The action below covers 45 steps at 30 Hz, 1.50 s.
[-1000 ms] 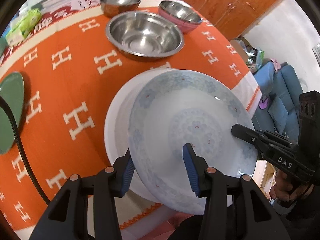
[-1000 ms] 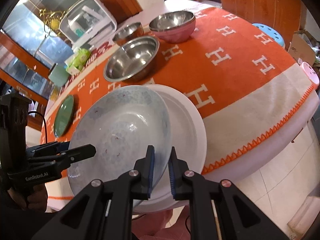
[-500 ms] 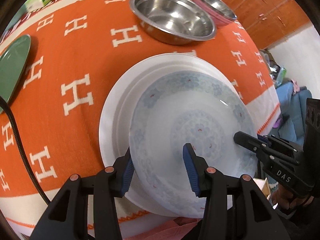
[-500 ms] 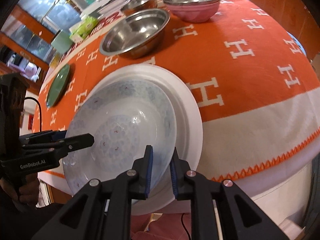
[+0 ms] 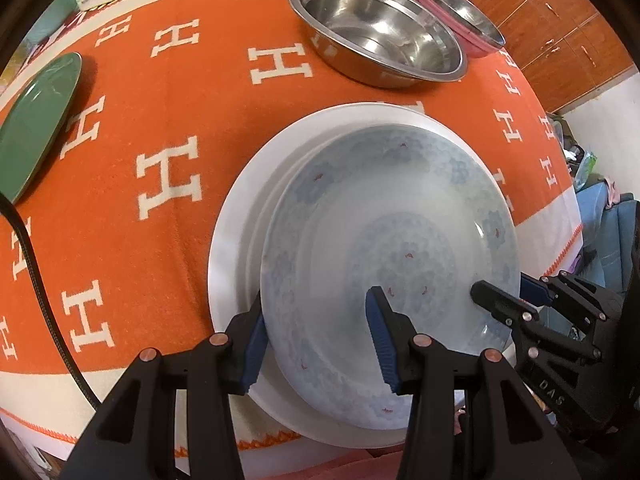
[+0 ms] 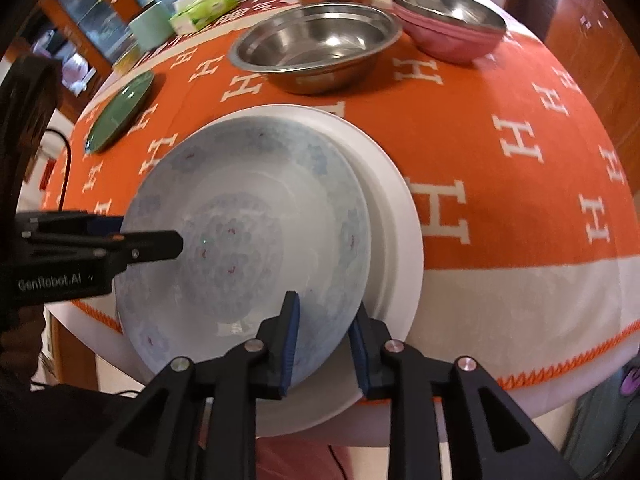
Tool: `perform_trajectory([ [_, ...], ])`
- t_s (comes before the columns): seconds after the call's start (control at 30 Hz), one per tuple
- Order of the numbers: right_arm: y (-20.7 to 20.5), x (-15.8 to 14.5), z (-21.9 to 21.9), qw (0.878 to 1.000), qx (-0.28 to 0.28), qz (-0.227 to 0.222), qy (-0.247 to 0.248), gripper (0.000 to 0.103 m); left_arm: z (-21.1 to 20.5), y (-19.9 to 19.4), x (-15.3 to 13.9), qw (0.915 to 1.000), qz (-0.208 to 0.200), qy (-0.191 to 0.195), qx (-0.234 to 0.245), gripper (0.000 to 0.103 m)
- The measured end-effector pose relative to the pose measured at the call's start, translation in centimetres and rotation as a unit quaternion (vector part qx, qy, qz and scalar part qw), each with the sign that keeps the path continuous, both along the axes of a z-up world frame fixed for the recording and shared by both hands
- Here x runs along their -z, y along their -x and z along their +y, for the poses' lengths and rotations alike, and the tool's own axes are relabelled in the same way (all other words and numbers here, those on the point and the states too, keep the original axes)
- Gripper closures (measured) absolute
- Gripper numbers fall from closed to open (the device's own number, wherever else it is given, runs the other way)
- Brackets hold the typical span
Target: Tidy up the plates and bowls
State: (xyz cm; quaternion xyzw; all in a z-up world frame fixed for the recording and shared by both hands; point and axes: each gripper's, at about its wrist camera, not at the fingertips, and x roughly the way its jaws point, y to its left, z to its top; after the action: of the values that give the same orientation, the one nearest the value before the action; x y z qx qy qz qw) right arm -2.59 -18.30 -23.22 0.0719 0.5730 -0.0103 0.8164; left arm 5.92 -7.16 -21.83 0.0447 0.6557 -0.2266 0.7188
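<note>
We saw the blue-patterned plate resting on the white plate, its rim between both parted grippers, left gripper and right gripper, neither one clamping.

The patterned plate has come down from its tilt a second ago and now sits in the white plate, offset toward the table's near edge. The right gripper, clamped on its rim before, has spread its jaws.
</note>
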Motion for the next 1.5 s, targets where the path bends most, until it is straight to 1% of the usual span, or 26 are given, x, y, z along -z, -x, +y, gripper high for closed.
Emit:
perform_trajectory([
  [0.1, 0.0, 0.0, 0.2, 1.0, -0.009, -0.002, 0.006, 0.074, 0.0, 0.2, -0.1, 1.0, -0.007, 0.002, -0.001, 0.058],
  [0.27, 0.1, -0.1, 0.1, 1.0, -0.015, -0.004, 0.008, 0.074, 0.2, 0.8, -0.5, 0.9997, -0.021, -0.001, 0.012, 0.057],
  [0.47, 0.2, -0.2, 0.6, 0.999, -0.025, -0.008, 0.025, 0.074, 0.2, 0.7, -0.6, 0.9997, -0.02, 0.008, 0.008, 0.053],
  [0.53, 0.3, -0.3, 1.0, 0.999, -0.029, -0.01, 0.038, 0.074, 0.1, 0.9, -0.8, 0.9995, -0.028, 0.006, 0.011, 0.051],
  [0.6, 0.3, -0.5, 1.1, 0.998, -0.031, -0.013, 0.052, 0.074, 0.0, 1.1, -1.4, 0.9988, -0.044, 0.012, 0.017, 0.042],
  [0.67, 0.3, -0.5, 1.2, 0.998, -0.029, -0.013, 0.059, 0.073, -0.1, 1.2, -2.0, 0.9978, -0.06, 0.016, 0.024, 0.038],
  [0.73, 0.2, -0.8, 1.3, 0.997, -0.025, -0.019, 0.072, 0.067, -0.4, 1.2, -2.6, 0.9968, -0.072, 0.014, 0.03, 0.038],
  [0.8, 0.2, -1.1, 1.4, 0.996, -0.019, -0.023, 0.082, 0.063, -0.3, 1.2, -2.9, 0.9964, -0.076, 0.017, 0.032, 0.038],
  [0.83, 0.1, -1.2, 1.4, 0.996, -0.013, -0.025, 0.09, 0.059, -0.2, 1.2, -3.1, 0.9964, -0.076, 0.02, 0.032, 0.038],
  [0.9, -0.1, -1.4, 1.1, 0.995, -0.003, -0.028, 0.094, 0.057, 0.0, 1.0, -3.5, 0.9959, -0.08, 0.025, 0.032, 0.038],
  [1.03, -0.5, -2.1, 0.9, 0.994, 0.027, -0.038, 0.097, 0.057, 1.0, 0.7, -4.7, 0.9943, -0.098, 0.027, 0.034, 0.038],
  [1.23, -1.6, -3.1, 1.6, 0.992, 0.066, -0.056, 0.096, 0.057, 2.9, -0.4, -6.0, 0.9917, -0.124, 0.003, 0.033, 0.037],
  [1.5, -3.7, -4.4, 4.0, 0.988, 0.098, -0.086, 0.087, 0.057, 7.3, -3.2, -7.5, 0.9902, -0.138, -0.007, 0.019, 0.035],
])
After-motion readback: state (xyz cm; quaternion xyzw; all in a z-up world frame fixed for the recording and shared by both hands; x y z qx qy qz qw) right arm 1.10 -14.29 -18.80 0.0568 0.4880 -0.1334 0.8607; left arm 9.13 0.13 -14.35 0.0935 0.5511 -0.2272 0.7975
